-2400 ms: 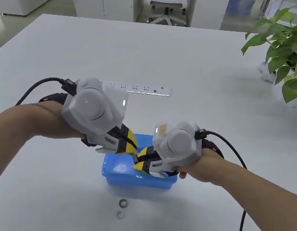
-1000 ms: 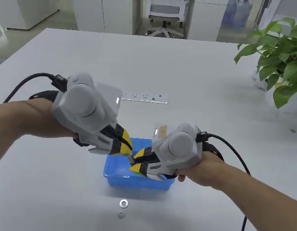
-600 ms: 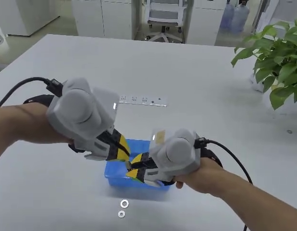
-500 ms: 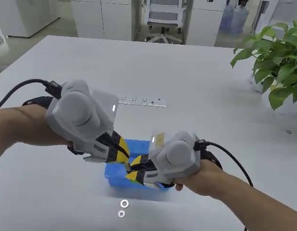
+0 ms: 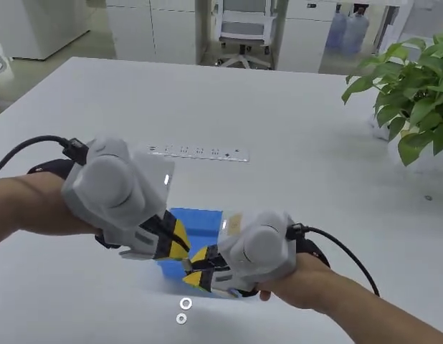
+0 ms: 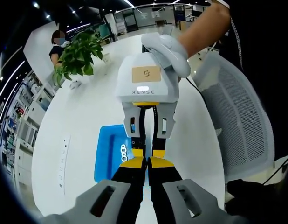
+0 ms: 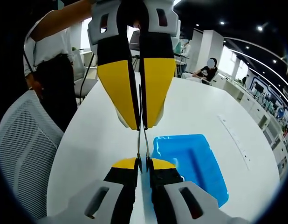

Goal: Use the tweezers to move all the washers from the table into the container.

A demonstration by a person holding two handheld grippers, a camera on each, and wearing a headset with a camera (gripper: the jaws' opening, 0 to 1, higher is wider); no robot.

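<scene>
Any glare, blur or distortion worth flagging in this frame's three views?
Head view: even soft light, sharp; washers tiny but legible. Left gripper view: strong fisheye bending of the table. Right gripper view: left tongs loom large, tweezers thin yet crisp, sheen on the blue container.

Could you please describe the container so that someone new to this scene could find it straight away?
On the large white table, look at the near side, closer than the long white power strip. There sits a shallow rectangular container, with two small washers just before it; it is the only bright blue thing on the table.
</scene>
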